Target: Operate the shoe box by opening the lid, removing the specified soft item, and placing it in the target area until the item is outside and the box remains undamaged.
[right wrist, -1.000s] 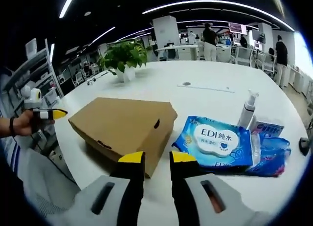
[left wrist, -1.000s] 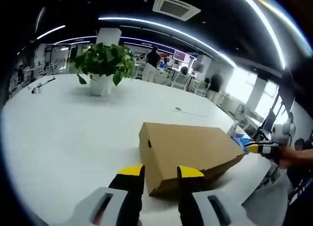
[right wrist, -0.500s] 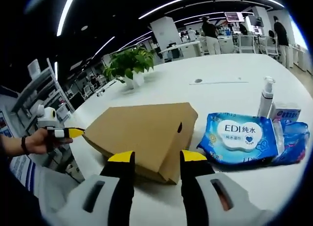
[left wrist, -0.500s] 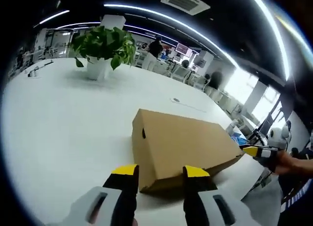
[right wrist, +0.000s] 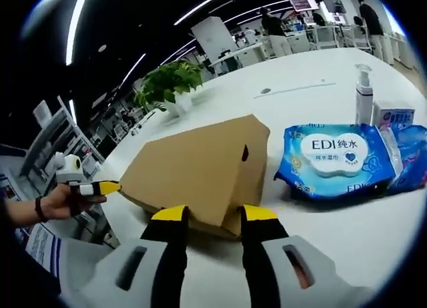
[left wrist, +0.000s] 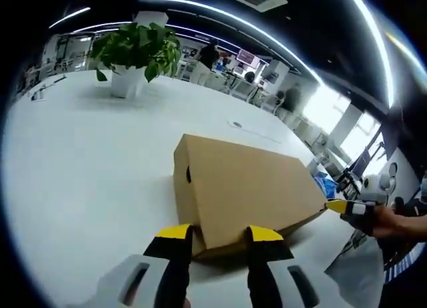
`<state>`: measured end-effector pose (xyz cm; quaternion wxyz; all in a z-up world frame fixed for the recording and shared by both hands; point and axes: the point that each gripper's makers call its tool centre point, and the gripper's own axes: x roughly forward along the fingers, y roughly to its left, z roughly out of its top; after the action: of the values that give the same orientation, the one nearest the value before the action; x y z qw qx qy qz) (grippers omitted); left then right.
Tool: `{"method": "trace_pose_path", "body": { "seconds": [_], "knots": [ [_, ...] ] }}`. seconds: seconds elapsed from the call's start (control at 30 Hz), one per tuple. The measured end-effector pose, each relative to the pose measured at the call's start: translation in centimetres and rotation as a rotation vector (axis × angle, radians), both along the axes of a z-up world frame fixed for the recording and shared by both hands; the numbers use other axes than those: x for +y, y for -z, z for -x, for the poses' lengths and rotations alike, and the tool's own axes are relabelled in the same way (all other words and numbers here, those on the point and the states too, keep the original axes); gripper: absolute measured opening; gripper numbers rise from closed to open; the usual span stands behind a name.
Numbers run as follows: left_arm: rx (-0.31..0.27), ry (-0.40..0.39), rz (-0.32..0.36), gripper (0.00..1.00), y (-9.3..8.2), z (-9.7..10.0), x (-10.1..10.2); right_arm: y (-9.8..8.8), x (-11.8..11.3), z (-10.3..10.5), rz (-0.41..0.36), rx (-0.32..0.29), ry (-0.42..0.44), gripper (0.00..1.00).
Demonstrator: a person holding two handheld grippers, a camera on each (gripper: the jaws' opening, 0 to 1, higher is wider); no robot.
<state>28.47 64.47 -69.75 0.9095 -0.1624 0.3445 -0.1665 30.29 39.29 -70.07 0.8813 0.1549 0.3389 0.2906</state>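
Note:
A closed brown cardboard shoe box [left wrist: 247, 185] lies on the white table [left wrist: 80, 168], lid down. In the left gripper view my left gripper [left wrist: 221, 235] is open, and the box's near bottom edge sits between its yellow-tipped jaws. In the right gripper view my right gripper [right wrist: 213, 215] is open too, its jaws flanking the near corner of the box [right wrist: 200, 168]. The right gripper's yellow tip [left wrist: 341, 206], held by a hand, meets the box's far right corner. The left gripper's tip [right wrist: 103, 187] is at the box's left corner. The box's contents are hidden.
A blue wet-wipes pack [right wrist: 337, 155], a pump bottle [right wrist: 363, 95] and a small carton [right wrist: 392, 113] lie right of the box. A potted plant [left wrist: 133, 55] stands at the table's far side. The table edge runs near the hand [right wrist: 53, 201]. People and desks are behind.
Both grippers have moved in closer to the box, so its edge and corner now lie between their open jaws. The box has not shifted and its lid stays down.

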Motion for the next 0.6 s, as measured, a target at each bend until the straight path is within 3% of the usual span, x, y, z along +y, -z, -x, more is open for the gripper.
{"method": "trace_pose_path", "body": {
  "seconds": [0.13,0.6],
  "knots": [
    [0.0,-0.004,-0.005,0.33,0.0,-1.0,0.0,-0.1,0.1,-0.6,0.012,-0.001,-0.003,0.29],
    [0.007,0.004,-0.008,0.32,0.2,-7.4,-0.6,-0.3,-0.6,-6.2,0.083,-0.016,0.045,0.27]
  ]
}}
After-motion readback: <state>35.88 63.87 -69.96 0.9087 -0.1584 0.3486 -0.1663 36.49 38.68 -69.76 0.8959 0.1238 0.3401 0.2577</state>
